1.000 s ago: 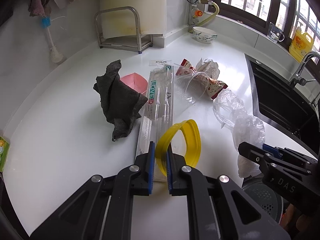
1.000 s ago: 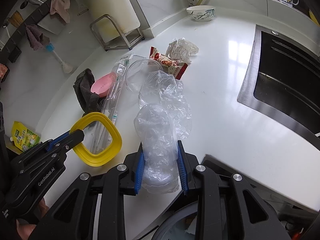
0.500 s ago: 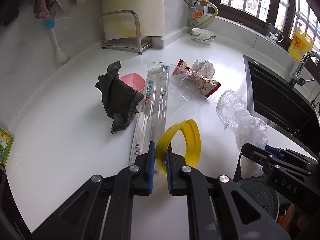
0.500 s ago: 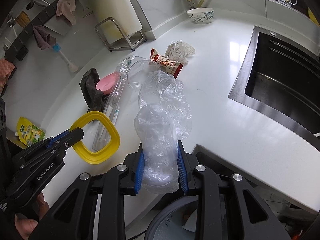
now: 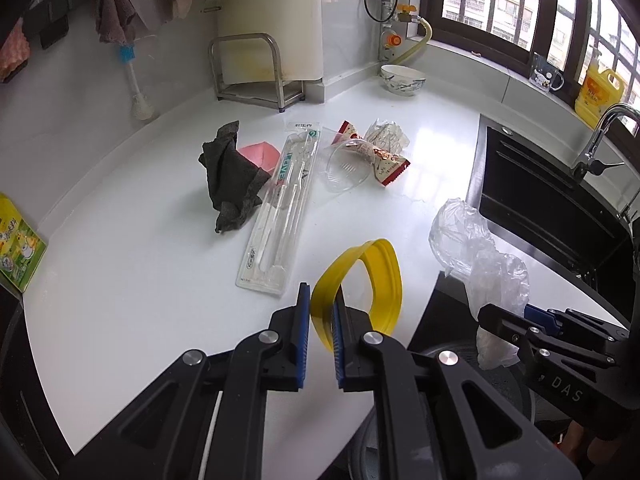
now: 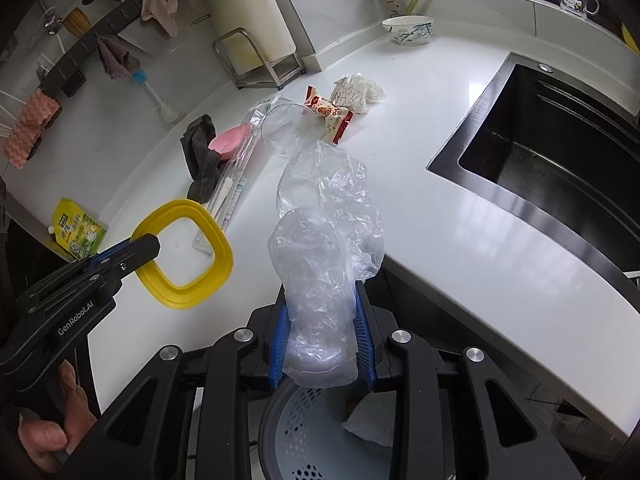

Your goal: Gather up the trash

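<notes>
My left gripper is shut on a yellow plastic ring and holds it above the counter's front edge; it also shows in the right wrist view. My right gripper is shut on a crumpled clear plastic bag, held above a grey trash bin below the counter edge. The bag also shows in the left wrist view. On the white counter lie a clear toothbrush package, a clear plastic cup, a red snack wrapper and a crumpled white wrapper.
A dark grey cloth and a pink dish lie left of the package. A black sink is at the right. A bowl and a metal rack stand at the back. A green-yellow pouch sits at the left edge.
Both grippers have pulled back from the counter toward its front edge, carrying the ring and the bag. The trash bin has come into fuller view under the right gripper.
</notes>
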Demonstrator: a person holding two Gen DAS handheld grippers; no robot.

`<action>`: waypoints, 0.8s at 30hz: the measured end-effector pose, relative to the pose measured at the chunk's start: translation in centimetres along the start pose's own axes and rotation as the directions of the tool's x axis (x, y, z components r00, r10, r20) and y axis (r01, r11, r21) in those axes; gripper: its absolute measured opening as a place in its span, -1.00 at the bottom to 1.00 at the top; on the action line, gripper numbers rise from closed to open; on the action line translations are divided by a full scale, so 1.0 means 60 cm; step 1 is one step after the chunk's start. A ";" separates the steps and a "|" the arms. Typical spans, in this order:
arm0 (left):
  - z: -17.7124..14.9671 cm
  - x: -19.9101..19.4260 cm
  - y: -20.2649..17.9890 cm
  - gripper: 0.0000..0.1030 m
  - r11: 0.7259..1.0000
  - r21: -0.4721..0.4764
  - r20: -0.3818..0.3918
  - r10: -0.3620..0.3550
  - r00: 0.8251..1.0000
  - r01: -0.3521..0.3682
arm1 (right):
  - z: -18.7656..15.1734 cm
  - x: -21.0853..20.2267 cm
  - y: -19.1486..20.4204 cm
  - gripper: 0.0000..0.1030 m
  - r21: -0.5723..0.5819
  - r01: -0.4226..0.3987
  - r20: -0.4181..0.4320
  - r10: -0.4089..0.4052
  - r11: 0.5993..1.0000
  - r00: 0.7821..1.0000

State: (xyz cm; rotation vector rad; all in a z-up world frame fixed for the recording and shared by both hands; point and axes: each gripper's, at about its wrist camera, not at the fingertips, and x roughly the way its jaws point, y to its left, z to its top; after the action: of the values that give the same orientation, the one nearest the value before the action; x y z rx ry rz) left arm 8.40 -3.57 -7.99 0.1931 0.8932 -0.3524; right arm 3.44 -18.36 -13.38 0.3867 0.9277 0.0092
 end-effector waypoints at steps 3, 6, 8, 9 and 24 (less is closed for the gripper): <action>-0.019 -0.017 -0.020 -0.79 1.000 -0.011 -0.001 0.004 1.000 -0.004 | -0.018 -0.020 -0.014 -0.44 -0.013 -0.008 -0.010 0.007 1.000 1.000; -0.038 -0.031 -0.042 -0.79 1.000 -0.019 -0.004 0.003 1.000 -0.003 | -0.038 -0.039 -0.029 -0.44 -0.026 -0.012 -0.019 0.012 1.000 1.000; -0.051 -0.040 -0.057 -0.79 1.000 -0.020 -0.007 0.002 1.000 -0.002 | -0.051 -0.050 -0.040 -0.44 -0.031 -0.015 -0.025 0.014 0.999 1.000; -0.057 -0.043 -0.064 -0.79 1.000 -0.022 -0.009 0.001 1.000 -0.001 | -0.058 -0.055 -0.046 -0.44 -0.033 -0.016 -0.029 0.015 0.999 0.999; -0.138 -0.066 -0.149 -0.79 0.999 -0.044 -0.039 -0.001 0.999 -0.001 | -0.146 -0.095 -0.119 -0.44 -0.047 -0.025 -0.093 0.020 0.999 0.995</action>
State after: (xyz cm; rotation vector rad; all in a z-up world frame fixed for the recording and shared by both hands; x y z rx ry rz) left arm -3.26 -8.40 -10.11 0.1599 0.9381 -0.3294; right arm -7.97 -23.17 -15.98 0.3548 1.0126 0.0703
